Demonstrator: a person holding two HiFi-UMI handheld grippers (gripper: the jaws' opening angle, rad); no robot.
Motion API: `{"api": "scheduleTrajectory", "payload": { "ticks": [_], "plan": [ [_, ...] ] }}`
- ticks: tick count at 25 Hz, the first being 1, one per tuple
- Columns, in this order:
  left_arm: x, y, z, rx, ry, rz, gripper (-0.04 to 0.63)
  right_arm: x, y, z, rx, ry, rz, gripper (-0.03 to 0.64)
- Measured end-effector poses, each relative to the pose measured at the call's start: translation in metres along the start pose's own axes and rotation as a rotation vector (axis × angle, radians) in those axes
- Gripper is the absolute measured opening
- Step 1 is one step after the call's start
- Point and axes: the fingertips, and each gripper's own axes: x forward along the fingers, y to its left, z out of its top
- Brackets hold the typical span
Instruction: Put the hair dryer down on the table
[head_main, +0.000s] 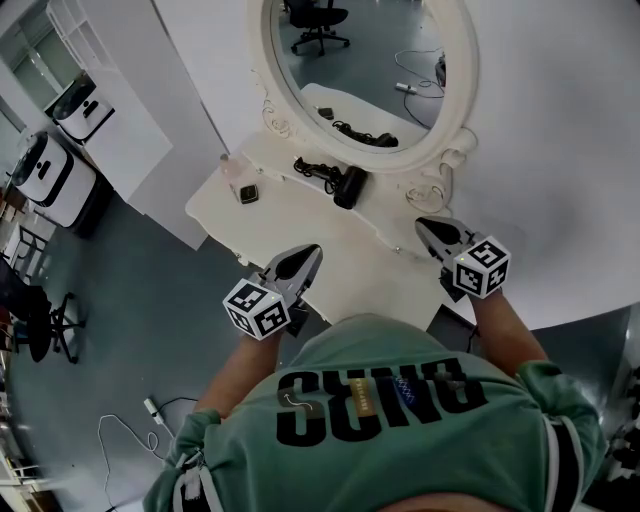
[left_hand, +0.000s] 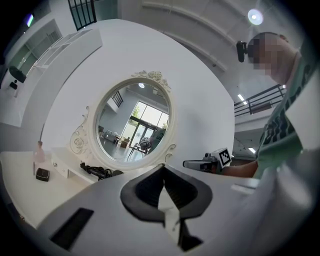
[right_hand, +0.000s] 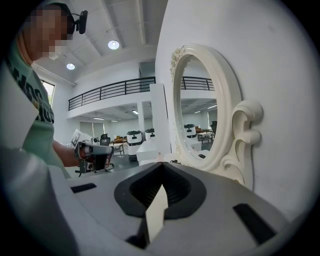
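Note:
The black hair dryer (head_main: 343, 184) lies with its coiled cord on the raised ledge of the white vanity table (head_main: 350, 262), under the oval mirror (head_main: 365, 70). No gripper touches it. My left gripper (head_main: 313, 249) hovers over the table's front edge, shut and empty. My right gripper (head_main: 422, 223) hangs near the mirror's right foot, also shut with nothing in it. In the left gripper view the jaws (left_hand: 162, 166) meet at the tips, and the hair dryer (left_hand: 99, 171) sits well beyond them on the left. In the right gripper view the jaws (right_hand: 161, 164) are shut too.
A pale pink bottle (head_main: 231, 170) and a small dark box (head_main: 249, 194) stand at the table's left end. White machines (head_main: 50, 172) and a black office chair (head_main: 42, 325) stand on the grey floor to the left. A cable (head_main: 150, 412) lies on the floor.

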Motion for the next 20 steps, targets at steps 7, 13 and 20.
{"api": "scheduleTrajectory", "payload": {
  "ticks": [7, 13, 20],
  "plan": [
    [0.0008, -0.0002, -0.0042, -0.004, 0.009, 0.003, 0.011, -0.0011, 0.0004, -0.0027, -0.013, 0.007, -0.001, -0.006],
    [0.0010, -0.0001, -0.0042, -0.009, 0.007, 0.003, 0.011, -0.0003, 0.0020, -0.0048, -0.024, 0.015, 0.006, -0.006],
    [0.0016, 0.0013, -0.0053, -0.014, 0.002, 0.002, 0.011, 0.0015, 0.0023, -0.0061, -0.033, 0.014, 0.015, -0.006]
  ]
}}
